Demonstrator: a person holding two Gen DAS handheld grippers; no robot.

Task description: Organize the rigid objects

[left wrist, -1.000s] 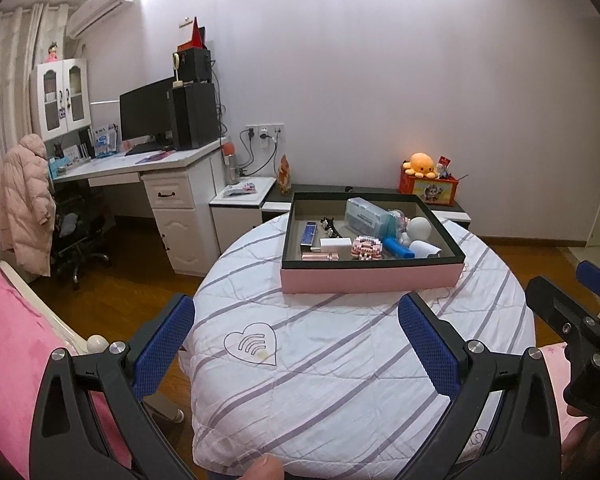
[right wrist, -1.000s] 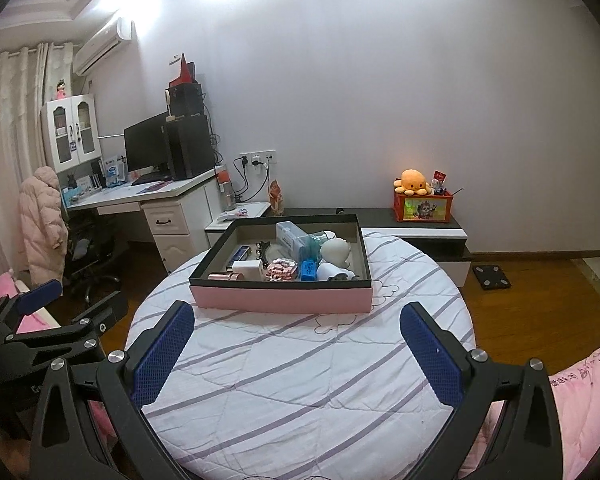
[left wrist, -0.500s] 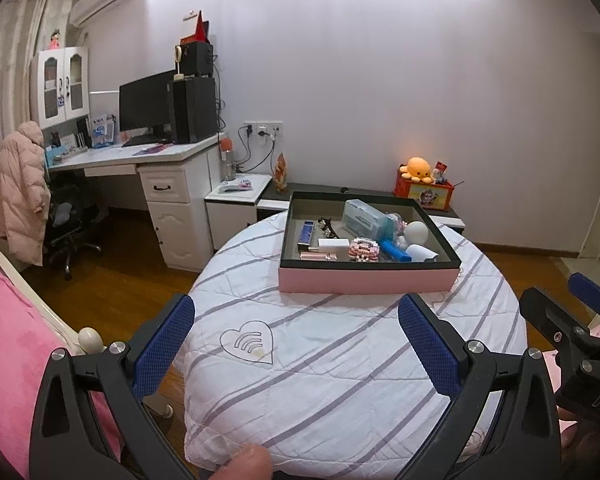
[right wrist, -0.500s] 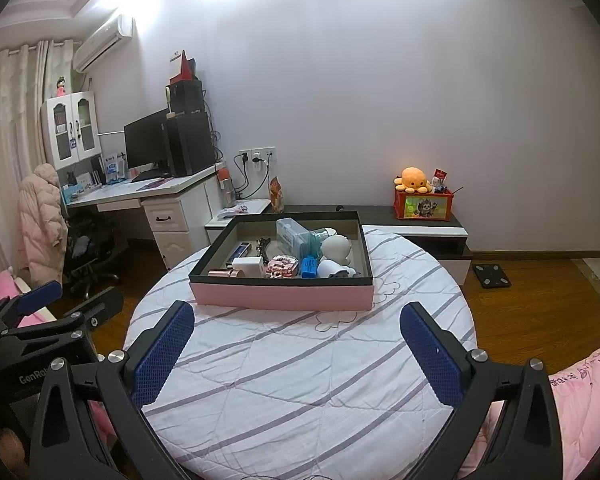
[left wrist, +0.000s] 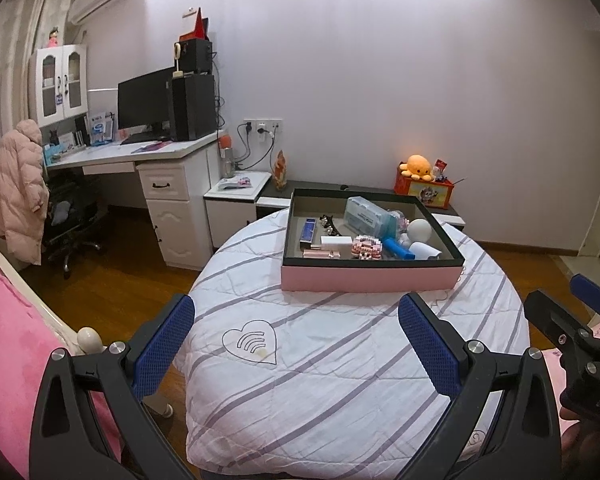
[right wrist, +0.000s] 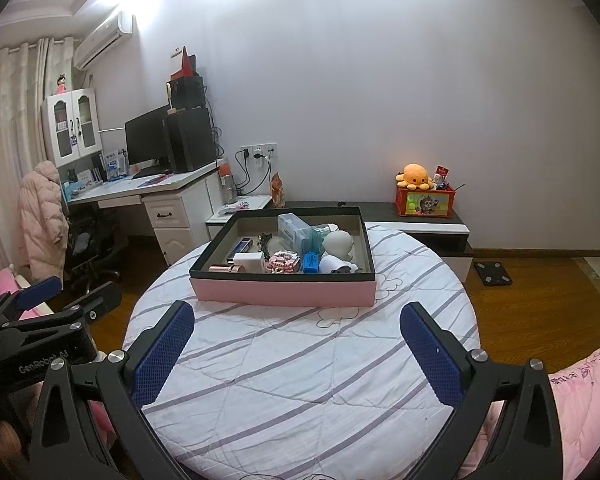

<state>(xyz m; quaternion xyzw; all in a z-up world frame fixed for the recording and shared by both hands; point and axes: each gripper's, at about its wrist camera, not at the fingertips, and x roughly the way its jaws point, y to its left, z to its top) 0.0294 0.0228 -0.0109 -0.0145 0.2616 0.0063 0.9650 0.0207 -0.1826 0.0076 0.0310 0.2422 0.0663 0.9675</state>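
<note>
Round table (left wrist: 340,360) draped in a striped white quilt, seen from both wrist cameras. A pink box (left wrist: 370,278) with a dark rim stands on the table toward 12 o'clock, well apart from both tongs. Inside it lie the task's things: a clear case (left wrist: 366,214) leaning at the back, a white ball (left wrist: 420,230) at 2 o'clock, a blue tube (left wrist: 398,249) and a pink block toy (left wrist: 366,247) near the front wall, a white charger (left wrist: 335,241) and a blue bar (left wrist: 309,230) at the left. Left gripper (left wrist: 296,344): jaws spread wide, blue pads (left wrist: 164,344) empty, held above the near edge of the table. Right gripper (right wrist: 296,344): jaws likewise wide apart, nothing between them; it also appears at 4 o'clock in the left view. Background: desk (left wrist: 140,156) with monitor (left wrist: 144,100) at 10 o'clock, orange plush (left wrist: 418,166) on a red box at 1 o'clock.
</note>
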